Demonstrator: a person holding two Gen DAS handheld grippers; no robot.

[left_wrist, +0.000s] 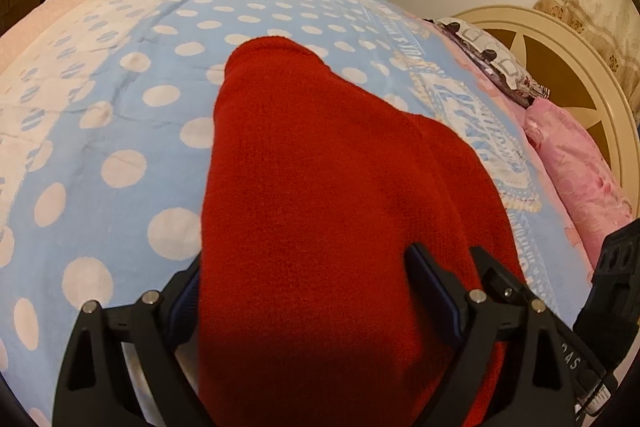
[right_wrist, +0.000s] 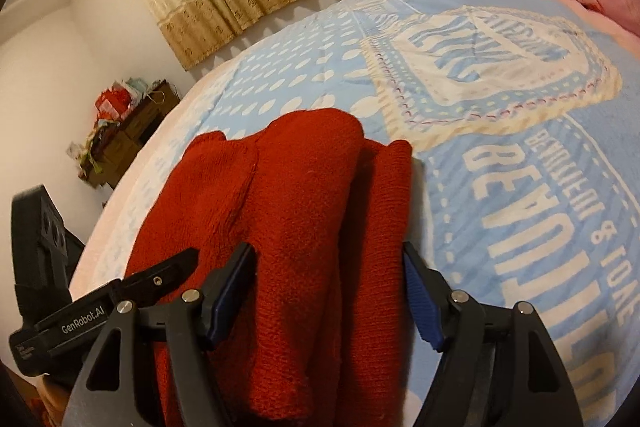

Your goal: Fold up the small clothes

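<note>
Nearest the cameras, a red jumper (right_wrist: 296, 227) is straddled by both grippers; the right gripper (right_wrist: 328, 259) is seen with jaws wide, the knit between them, though whether its pads press is hard to judge; the left gripper (left_wrist: 304, 279) is likewise spread around the cloth, its grip unclear; beyond, the jumper is laid on a blue spotted blanket (left_wrist: 120, 115), pillows (left_wrist: 576, 163) farther off.

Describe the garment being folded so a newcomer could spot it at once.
Start at the bed's blue polka-dot blanket. On it, nearest the cameras, lies the red knitted garment, folded lengthwise into a thick strip, with the left gripper and right gripper straddling its near end. It is the only solid red thing on the bed.
</note>
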